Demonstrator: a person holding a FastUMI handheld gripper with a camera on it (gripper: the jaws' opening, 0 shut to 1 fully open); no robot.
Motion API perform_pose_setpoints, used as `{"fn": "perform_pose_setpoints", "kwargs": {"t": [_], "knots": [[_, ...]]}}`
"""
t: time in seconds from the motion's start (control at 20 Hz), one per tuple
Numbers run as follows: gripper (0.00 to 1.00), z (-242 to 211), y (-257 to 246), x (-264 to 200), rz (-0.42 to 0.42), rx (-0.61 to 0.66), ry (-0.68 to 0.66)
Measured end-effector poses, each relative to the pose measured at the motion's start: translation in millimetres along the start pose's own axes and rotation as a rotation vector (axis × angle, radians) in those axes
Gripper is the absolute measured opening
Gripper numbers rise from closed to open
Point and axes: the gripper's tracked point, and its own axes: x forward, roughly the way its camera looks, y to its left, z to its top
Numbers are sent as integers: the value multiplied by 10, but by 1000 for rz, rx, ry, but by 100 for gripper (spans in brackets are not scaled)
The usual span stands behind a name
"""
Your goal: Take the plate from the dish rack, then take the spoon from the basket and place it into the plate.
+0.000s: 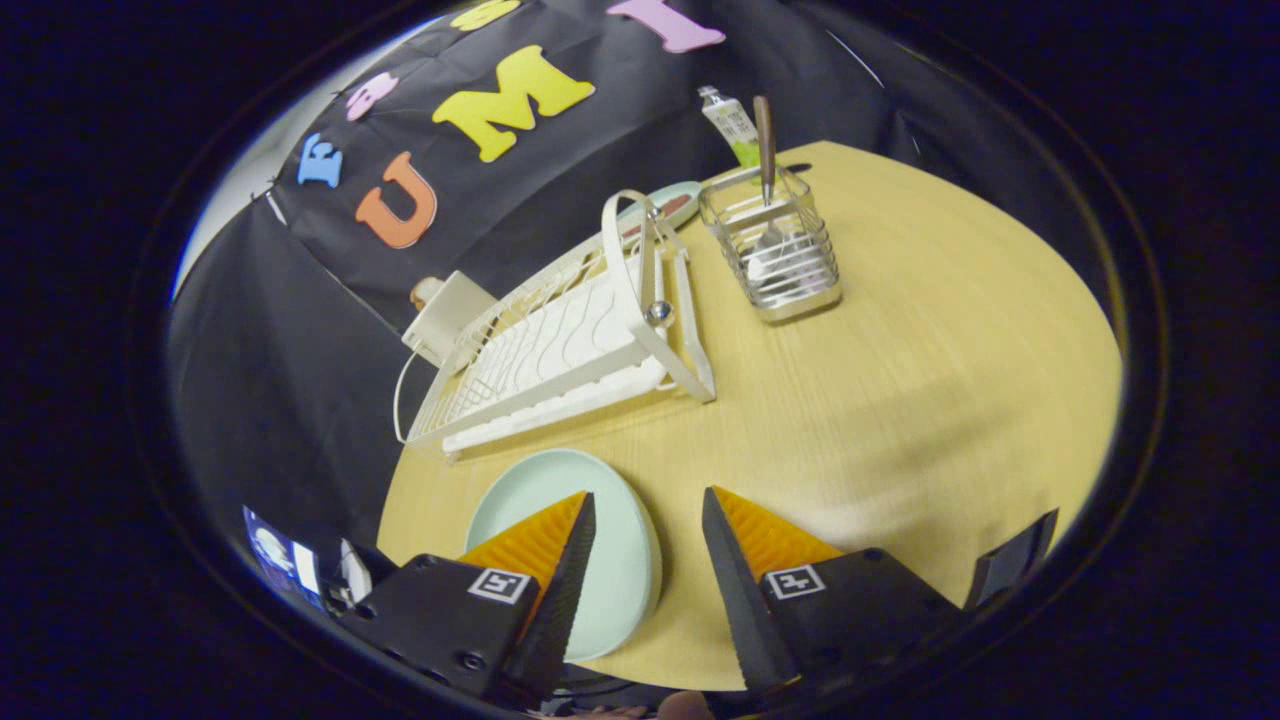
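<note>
Gripper (648,512) is wide open w/ nothing in it. Plate (610,520) lies flat on the surface (900,380) under one finger. Spoon (765,160) stands in basket (775,250), beyond the dish rack (560,350).

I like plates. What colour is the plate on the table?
Pale mint green, plain. The plate shows in the gripper view, under the open gripper.

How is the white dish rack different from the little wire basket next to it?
The dish rack is white, long and low, and looks to hold nothing; the basket is bare shiny wire, small and tall, with a spoon standing in it. The rack lies near the plate by the open gripper; the basket stands farther beyond. Both sit on the wooden table.
</note>
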Motion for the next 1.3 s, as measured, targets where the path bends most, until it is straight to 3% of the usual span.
{"fn": "perform_pose_setpoints", "kwargs": {"t": [0.05,0.2,0.4,0.45,0.55,0.8,1.3], "knots": [[77,92,-37,-46,-38,-57,-74],[82,533,-138,-442,-172,-240,-347],[83,1048,-239,-842,-264,-288,-623],[89,1233,-312,-887,-288,-290,-675],[100,1419,-424,-773,-304,-298,-692],[100,1911,-572,-274,-245,-293,-632],[100,2692,-1050,635,-229,-152,-491]]}}
